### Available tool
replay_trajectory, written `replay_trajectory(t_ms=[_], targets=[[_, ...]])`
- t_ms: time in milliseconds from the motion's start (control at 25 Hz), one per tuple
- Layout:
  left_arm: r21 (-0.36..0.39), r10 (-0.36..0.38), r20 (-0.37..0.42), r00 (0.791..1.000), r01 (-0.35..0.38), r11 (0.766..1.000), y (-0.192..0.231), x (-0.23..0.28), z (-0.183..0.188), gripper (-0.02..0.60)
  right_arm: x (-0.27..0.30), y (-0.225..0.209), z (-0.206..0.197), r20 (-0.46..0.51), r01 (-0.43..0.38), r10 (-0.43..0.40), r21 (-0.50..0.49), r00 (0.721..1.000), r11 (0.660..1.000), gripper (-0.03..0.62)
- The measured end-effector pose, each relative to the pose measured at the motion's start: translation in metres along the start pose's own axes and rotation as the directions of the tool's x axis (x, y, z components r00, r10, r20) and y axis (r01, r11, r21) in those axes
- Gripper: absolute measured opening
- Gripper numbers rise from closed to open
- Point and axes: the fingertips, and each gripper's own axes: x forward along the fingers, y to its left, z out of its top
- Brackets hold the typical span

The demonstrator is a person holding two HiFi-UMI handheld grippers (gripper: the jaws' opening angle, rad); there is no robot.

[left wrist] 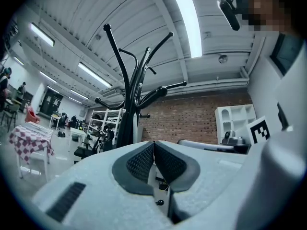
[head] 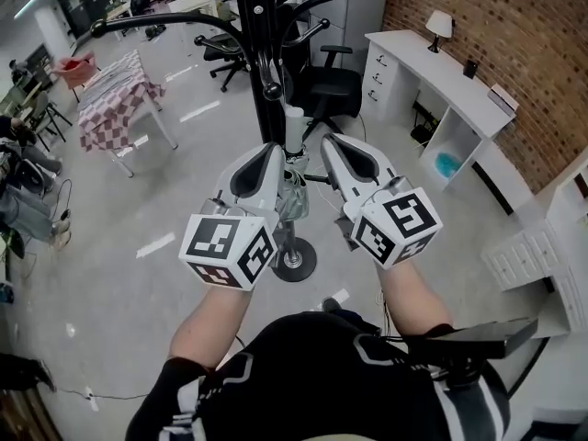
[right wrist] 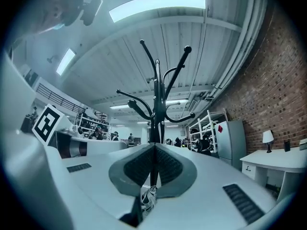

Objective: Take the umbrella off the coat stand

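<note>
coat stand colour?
Black. The coat stand shows best in the head view.

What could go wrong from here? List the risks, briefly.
The folded grey patterned umbrella hangs by the black metal coat stand; pulling it could snag a hook or rock the stand. Both the left tool and right tool look shut beside it, so it may slip and drop.

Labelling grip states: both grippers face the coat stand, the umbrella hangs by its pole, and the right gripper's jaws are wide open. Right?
Not quite. The right gripper is shut, its pads together with no gap, as the right gripper view shows. The rest holds: it and the left gripper face the coat stand, and the umbrella hangs by its pole.
</note>
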Motion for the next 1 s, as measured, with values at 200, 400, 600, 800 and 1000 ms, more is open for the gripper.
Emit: replay_trajectory(t_ms=[200,400,600,800,1000], targets=[[0.017,0.057,0.064,0.996,-0.058,0.998,0.01,0.022,0.015,0.012,0.024,-0.017,0.002,-0.004,-0.071,0.071,0.001,0.997,0.997,0.002],[0.033,0.123,0.064,0.99,-0.125,0.992,0.02,0.042,0.015,0.012,0.046,-0.025,0.004,0.013,-0.155,0.155,-0.002,0.988,0.988,0.002],[0.056,0.169,0.068,0.983,-0.173,0.983,0.026,0.06,0.019,0.014,0.068,-0.035,0.002,0.024,-0.236,0.235,0.03,0.972,0.971,0.002],[0.088,0.219,0.045,0.975,-0.222,0.971,0.035,0.079,0.019,0.018,0.09,-0.044,0.001,0.019,-0.308,0.308,0.045,0.951,0.95,0.002],[0.09,0.226,0.035,0.973,-0.228,0.969,0.037,0.098,0.019,0.07,0.107,-0.056,0.003,0.028,-0.407,0.406,0.097,0.913,0.908,0.002]])
